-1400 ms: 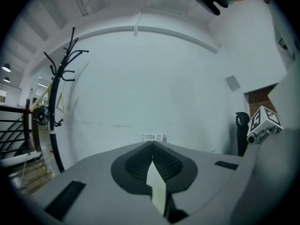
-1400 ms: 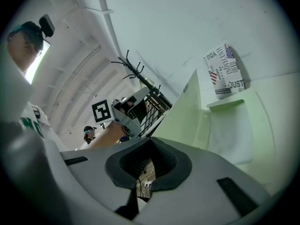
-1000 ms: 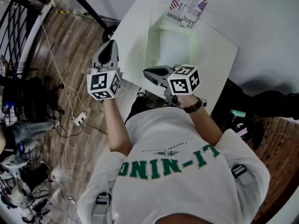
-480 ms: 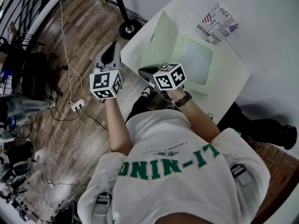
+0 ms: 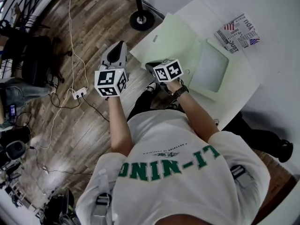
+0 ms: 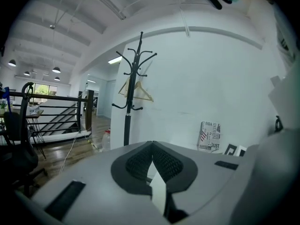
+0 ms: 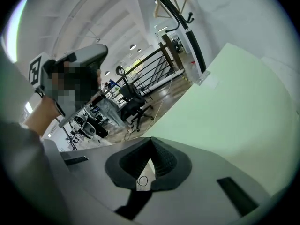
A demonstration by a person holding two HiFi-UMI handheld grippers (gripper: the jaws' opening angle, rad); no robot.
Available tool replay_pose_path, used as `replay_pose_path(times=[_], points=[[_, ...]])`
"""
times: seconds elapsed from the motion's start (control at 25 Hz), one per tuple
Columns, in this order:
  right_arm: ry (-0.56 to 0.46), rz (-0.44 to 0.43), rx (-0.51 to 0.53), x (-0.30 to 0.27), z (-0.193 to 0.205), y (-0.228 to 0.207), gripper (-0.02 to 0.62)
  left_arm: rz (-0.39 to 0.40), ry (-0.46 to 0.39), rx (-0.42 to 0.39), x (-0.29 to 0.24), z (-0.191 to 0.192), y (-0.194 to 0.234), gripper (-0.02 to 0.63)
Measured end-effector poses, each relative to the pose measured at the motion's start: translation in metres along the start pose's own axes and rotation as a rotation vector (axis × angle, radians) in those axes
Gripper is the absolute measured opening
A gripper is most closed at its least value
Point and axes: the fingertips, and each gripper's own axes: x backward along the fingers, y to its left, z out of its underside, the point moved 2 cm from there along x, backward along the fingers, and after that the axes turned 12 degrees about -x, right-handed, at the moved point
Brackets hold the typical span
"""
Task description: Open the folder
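The pale green folder (image 5: 176, 39) lies open on the white table (image 5: 236, 90). Its cover is spread flat to the left, and its inner half with a clear pocket (image 5: 209, 71) lies to the right. My right gripper (image 5: 150, 66) is shut and holds nothing. It hovers at the table's near edge, just beside the cover's near corner. In the right gripper view its jaws (image 7: 151, 140) meet in front of the green cover (image 7: 243, 102). My left gripper (image 5: 118, 46) is shut and empty too, off the table's left side over the floor; its tips (image 6: 151, 144) touch.
A booklet with flag print (image 5: 237, 33) leans at the wall behind the folder. A black coat stand (image 5: 140, 14) rises left of the table. Cables and a power strip (image 5: 77, 93) lie on the wooden floor, with chairs and railings further left.
Both grippers have come down and back toward the person, the right one away from the folder to the table's near edge. The head view has swung, so the table now sits at the upper right.
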Motion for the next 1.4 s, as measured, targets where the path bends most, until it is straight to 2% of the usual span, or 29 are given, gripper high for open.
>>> replay_pose_path(times=[0.48,0.6,0.8,0.96,1.08,1.28,1.4], points=[[0.063,0.137,-0.090,-0.059,0.015,-0.065,0.014,0.069,0.046,0.026,-0.017,0.037,0.001,0.014],[0.050,0.136,-0.115,-0.064,0.018,-0.070,0.014,0.086,0.047,0.022,-0.022,0.039,-0.004,0.014],[0.027,0.141,-0.097,-0.054,0.014,-0.064,0.014,0.103,0.042,0.010,-0.029,0.032,-0.013,0.014],[-0.054,0.163,-0.038,-0.019,-0.001,-0.054,0.014,0.134,0.058,0.013,-0.041,0.023,-0.027,0.014],[-0.152,0.154,-0.045,0.025,-0.018,-0.039,0.014,0.189,0.043,-0.004,-0.050,-0.003,-0.048,0.014],[-0.303,0.114,-0.105,0.096,-0.029,-0.051,0.014,0.281,-0.007,-0.061,-0.073,-0.043,-0.112,0.014],[-0.399,0.164,-0.106,0.154,-0.033,-0.060,0.014,0.342,-0.035,-0.096,-0.078,-0.076,-0.156,0.014]])
